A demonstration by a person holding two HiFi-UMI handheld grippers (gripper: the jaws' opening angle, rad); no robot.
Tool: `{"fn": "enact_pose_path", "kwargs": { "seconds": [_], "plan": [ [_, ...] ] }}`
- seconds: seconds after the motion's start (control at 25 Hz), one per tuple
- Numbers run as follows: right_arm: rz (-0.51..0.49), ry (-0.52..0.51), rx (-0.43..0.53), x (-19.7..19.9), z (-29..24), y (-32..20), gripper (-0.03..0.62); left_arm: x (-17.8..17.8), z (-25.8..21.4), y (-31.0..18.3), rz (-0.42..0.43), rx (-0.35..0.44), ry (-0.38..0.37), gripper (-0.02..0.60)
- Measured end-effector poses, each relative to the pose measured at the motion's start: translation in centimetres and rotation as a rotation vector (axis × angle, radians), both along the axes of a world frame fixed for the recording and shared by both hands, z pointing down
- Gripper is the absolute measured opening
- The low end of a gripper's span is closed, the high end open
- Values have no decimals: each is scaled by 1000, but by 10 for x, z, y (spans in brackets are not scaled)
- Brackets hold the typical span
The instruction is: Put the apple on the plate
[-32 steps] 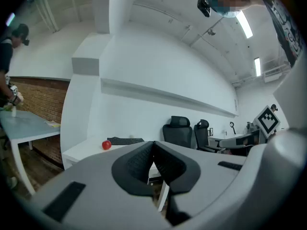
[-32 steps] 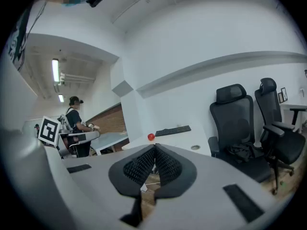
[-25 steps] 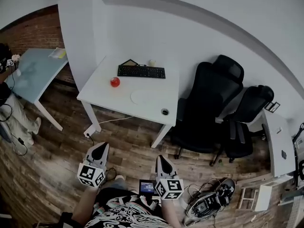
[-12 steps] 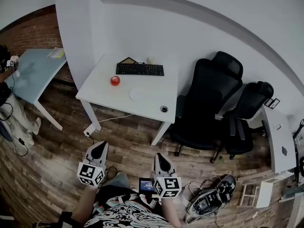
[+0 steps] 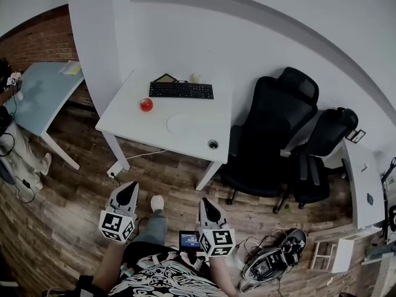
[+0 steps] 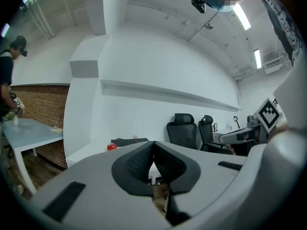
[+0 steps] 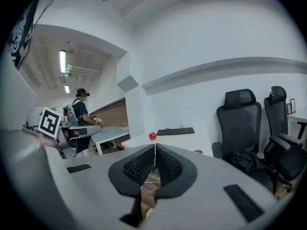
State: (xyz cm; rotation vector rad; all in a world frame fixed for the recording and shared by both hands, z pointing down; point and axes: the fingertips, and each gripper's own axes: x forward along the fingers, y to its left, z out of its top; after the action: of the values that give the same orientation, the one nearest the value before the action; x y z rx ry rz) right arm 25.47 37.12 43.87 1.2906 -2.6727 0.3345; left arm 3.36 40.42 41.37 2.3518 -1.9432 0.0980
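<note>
A red apple (image 5: 146,104) sits on the left part of a white desk (image 5: 204,135); it also shows far off as the apple (image 6: 111,147) and the apple (image 7: 152,136). A white plate (image 5: 184,125) lies near the desk's middle, right of the apple. My left gripper (image 5: 129,189) and right gripper (image 5: 203,203) hang over the wooden floor, well short of the desk, both pointing toward it. Both are shut with nothing between the jaws, as the left gripper (image 6: 153,150) and right gripper (image 7: 154,153) show.
A black keyboard (image 5: 180,90) lies at the desk's back. Two black office chairs (image 5: 272,135) stand right of the desk. A light blue table (image 5: 37,94) with a person (image 5: 9,122) beside it is at the left. Cables and gear (image 5: 272,262) lie on the floor at lower right.
The view has crept slightly toward the desk. A foot now shows stepping forward between the grippers. Both grippers stay shut and keep their places.
</note>
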Motion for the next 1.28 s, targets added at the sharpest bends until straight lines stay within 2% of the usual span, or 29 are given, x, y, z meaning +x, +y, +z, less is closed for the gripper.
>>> {"fn": "enact_pose_path", "kwargs": {
  "seconds": [0.24, 0.6, 0.96, 1.28],
  "plan": [
    [5, 17, -1, -17, 7, -48, 29, -16, 12, -51, 9, 0, 14, 15],
    [18, 45, -33, -62, 12, -172, 29, -66, 18, -178, 16, -21, 14, 15],
    [33, 56, -61, -124, 17, -299, 29, -131, 26, -309, 31, -63, -55, 15],
    [74, 84, -90, -158, 28, -364, 29, -174, 42, -380, 51, -90, -70, 15]
  ]
}}
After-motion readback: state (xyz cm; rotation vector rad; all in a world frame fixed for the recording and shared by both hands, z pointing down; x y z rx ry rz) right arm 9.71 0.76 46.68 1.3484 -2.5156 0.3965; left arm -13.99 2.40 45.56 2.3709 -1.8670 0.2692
